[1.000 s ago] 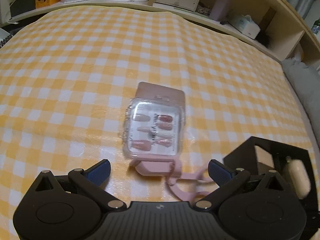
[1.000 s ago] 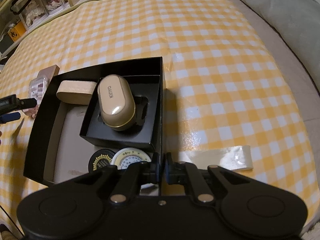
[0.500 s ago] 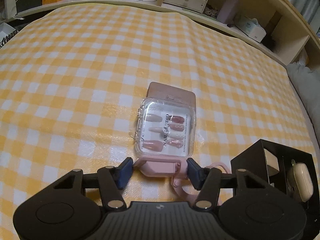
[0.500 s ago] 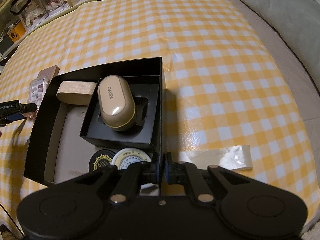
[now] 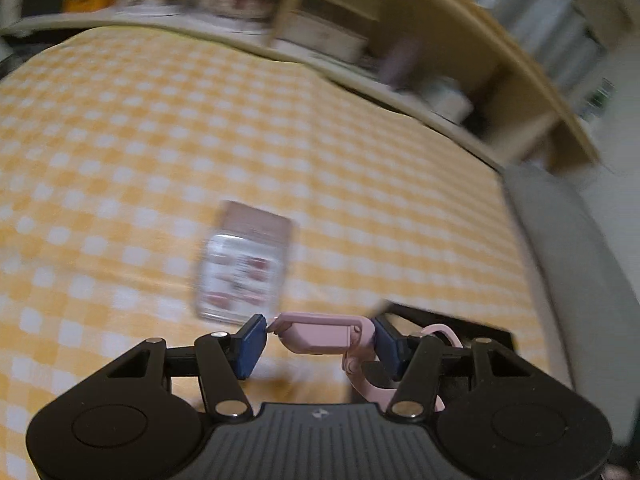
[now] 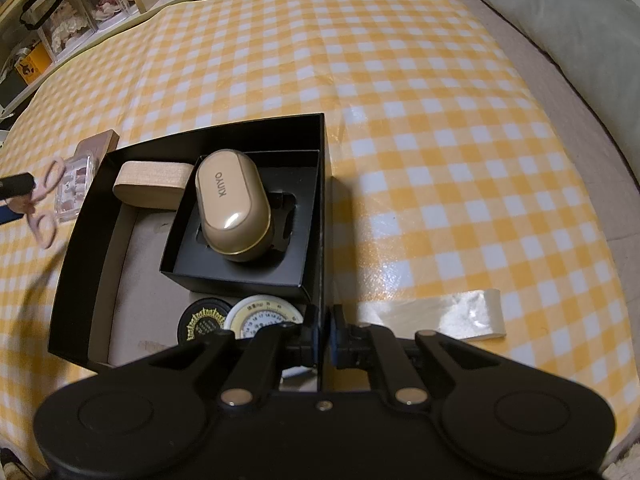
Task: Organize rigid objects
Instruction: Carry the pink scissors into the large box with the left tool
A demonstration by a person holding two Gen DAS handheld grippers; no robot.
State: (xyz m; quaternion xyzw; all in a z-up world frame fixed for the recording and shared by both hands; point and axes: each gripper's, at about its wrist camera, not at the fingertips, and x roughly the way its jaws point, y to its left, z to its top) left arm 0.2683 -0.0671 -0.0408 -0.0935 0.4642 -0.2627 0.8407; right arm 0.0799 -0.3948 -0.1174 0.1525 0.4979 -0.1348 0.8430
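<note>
My left gripper (image 5: pixel 320 338) is shut on pink folding scissors (image 5: pixel 316 334), held crosswise between the blue pads above the checked tablecloth. The left wrist view is blurred. In the right wrist view the scissors (image 6: pixel 44 200) hang left of the black box, their finger loops showing. My right gripper (image 6: pixel 324 334) is shut on the right wall of the open black box (image 6: pixel 92 216). Inside the box sit a gold earbud case (image 6: pixel 232 208) in a smaller black tray, a pale wooden oval case (image 6: pixel 152 186) and two round tins (image 6: pixel 260 316). A clear box of press-on nails (image 5: pixel 240 272) lies on the cloth.
A strip of clear tape (image 6: pixel 440 316) lies on the yellow checked cloth right of the box. A grey cushion (image 6: pixel 560 12) lies along the right edge. Shelves with boxes and display cases (image 6: pixel 80 20) run behind the far edge.
The left jaws closed on the pink scissors and then rose with them off the cloth; the nail box now lies further below. The right gripper and the black box stayed put.
</note>
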